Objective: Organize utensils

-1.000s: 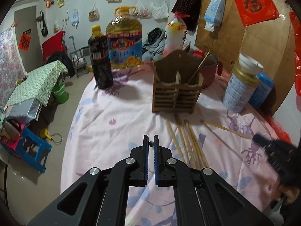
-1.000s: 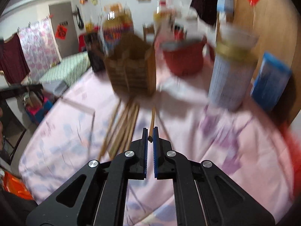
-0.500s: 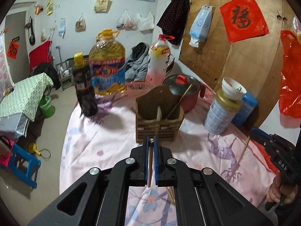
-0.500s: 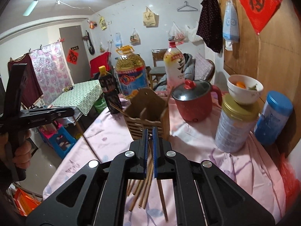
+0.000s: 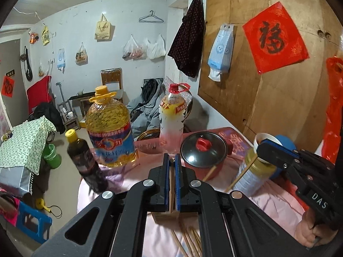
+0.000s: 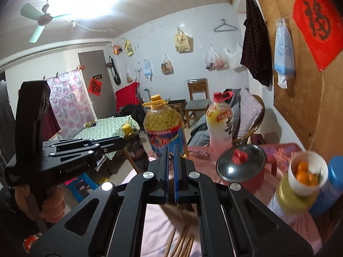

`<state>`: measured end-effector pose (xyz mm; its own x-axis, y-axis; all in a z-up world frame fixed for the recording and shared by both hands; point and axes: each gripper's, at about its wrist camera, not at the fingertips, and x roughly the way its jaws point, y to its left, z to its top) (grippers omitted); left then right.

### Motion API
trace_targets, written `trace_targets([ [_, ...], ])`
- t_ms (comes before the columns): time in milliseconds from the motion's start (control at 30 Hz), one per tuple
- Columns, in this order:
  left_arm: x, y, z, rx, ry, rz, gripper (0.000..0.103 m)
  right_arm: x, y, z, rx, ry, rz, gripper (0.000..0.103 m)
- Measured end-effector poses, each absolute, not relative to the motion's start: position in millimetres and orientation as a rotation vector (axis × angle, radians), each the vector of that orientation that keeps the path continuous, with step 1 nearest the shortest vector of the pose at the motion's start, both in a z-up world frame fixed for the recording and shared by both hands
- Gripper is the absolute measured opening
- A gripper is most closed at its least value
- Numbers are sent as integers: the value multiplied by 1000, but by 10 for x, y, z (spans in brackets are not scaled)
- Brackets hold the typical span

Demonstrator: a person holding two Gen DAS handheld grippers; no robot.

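My left gripper (image 5: 170,160) is shut on a wooden chopstick (image 5: 170,189) that hangs down between its fingers. It also shows in the right wrist view (image 6: 120,142), the chopstick (image 6: 131,161) slanting down from it. My right gripper (image 6: 171,150) is shut on a chopstick; in the left wrist view (image 5: 260,150) that chopstick (image 5: 242,174) slants down-left. The wooden utensil holder (image 5: 166,215) is mostly hidden under my left gripper. Several loose chopsticks (image 5: 188,242) lie on the pink floral cloth (image 5: 270,205), also in the right wrist view (image 6: 182,246).
At the table's back stand a dark sauce bottle (image 5: 85,162), a big oil jug (image 5: 109,128), a drink bottle (image 5: 172,120) and a red lidded pot (image 5: 203,152). At right are a tin (image 6: 285,201) with a bowl of oranges (image 6: 307,174) and a blue can (image 6: 330,186).
Both grippers have lifted and tilted upward, each carrying a chopstick off the cloth. The holder has slid under my left gripper's fingers and the table has dropped low in both views.
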<state>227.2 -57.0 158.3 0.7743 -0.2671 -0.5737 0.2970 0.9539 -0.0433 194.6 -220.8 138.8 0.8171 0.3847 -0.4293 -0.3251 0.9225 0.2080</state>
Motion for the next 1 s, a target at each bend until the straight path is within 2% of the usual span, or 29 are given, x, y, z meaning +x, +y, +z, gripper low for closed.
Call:
trace_targets([
  [333,2863,-568,980,9,749,-264,6,2389,-2171,1189,187,492,363,5],
  [400,2885,-529,887,2,763,-251,25,2438,-2146,1185,199,485,362,5],
  [433,2872,-493,849,-4,761,-235,38,2451,-2139,1187,205,482,363,3],
  [733,2621,5,669,-117,781,-167,48,2471,-2021,1220,158,490,370,3],
  [833,2429,151,564,-133,796,-137,55,2496,-1993,1024,119,567,334,11],
  [867,2360,179,527,-128,800,-126,59,2461,-2008,980,119,575,325,17],
  [900,2270,213,455,-113,808,-106,60,2390,-2050,930,133,577,320,22],
  [1000,2021,281,207,-71,849,-59,62,2134,-2162,812,153,574,307,29],
])
